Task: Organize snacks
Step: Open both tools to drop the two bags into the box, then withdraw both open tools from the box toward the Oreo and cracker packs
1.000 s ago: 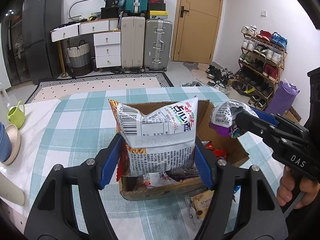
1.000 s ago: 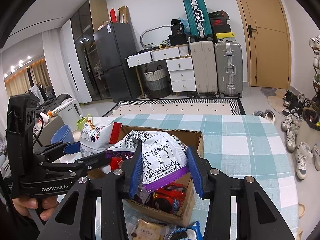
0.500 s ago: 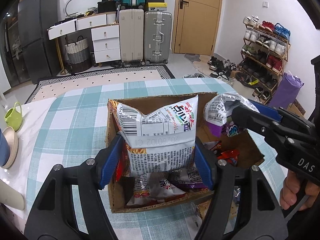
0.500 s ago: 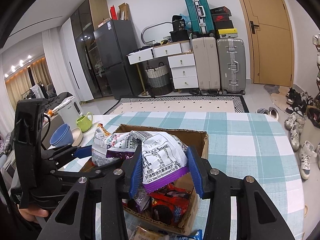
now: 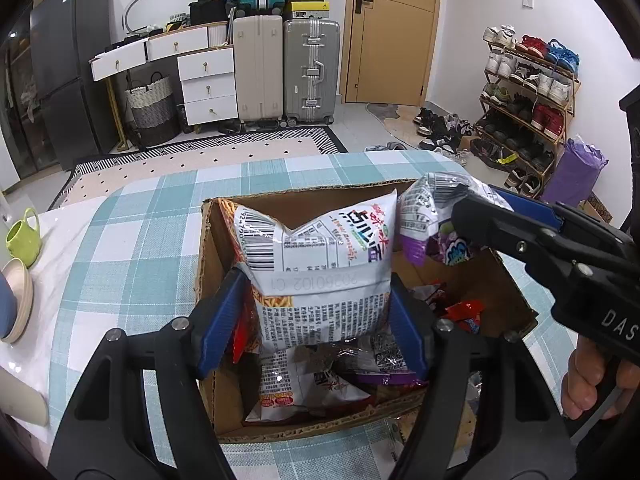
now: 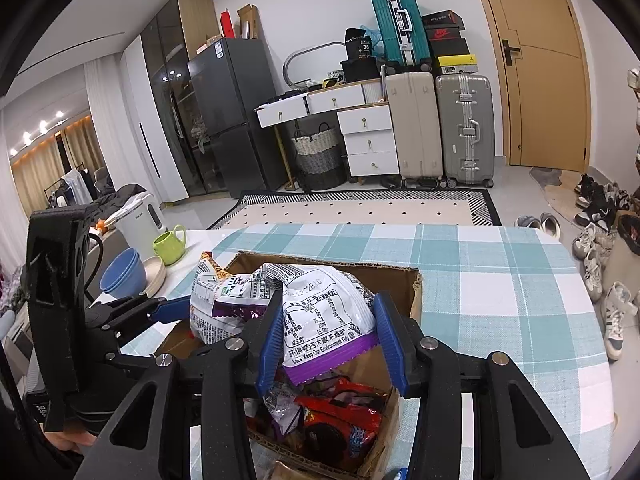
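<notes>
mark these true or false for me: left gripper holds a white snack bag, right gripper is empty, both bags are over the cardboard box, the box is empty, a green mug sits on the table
1. The left gripper holds a white snack bag. True.
2. The right gripper is empty. False: its pads are clamped on a purple-edged snack bag.
3. Both bags hang over the cardboard box. True.
4. The box is empty. False: several packets already lie inside it, among them a red packet.
5. A green mug sits on the table. True: it stands beside the stacked bowls, off the checked cloth.
</notes>
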Action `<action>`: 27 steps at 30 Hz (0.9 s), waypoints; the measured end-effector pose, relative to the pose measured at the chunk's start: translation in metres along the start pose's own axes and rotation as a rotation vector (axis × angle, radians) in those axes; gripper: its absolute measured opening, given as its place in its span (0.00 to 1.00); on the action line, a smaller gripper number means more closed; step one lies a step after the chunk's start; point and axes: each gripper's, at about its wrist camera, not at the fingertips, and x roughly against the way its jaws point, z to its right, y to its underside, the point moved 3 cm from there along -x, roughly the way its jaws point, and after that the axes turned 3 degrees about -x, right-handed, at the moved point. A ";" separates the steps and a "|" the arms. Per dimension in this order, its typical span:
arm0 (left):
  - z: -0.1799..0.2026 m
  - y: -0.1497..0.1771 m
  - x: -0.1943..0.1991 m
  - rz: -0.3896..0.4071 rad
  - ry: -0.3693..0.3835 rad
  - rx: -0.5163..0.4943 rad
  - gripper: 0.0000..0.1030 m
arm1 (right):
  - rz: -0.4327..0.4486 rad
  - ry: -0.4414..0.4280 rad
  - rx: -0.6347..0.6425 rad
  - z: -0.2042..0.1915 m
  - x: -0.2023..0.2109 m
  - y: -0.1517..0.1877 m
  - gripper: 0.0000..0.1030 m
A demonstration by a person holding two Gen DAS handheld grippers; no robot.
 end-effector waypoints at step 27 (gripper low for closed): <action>-0.009 0.056 0.085 0.036 -0.016 0.072 0.99 | -0.029 0.085 -0.041 0.015 0.072 0.054 0.99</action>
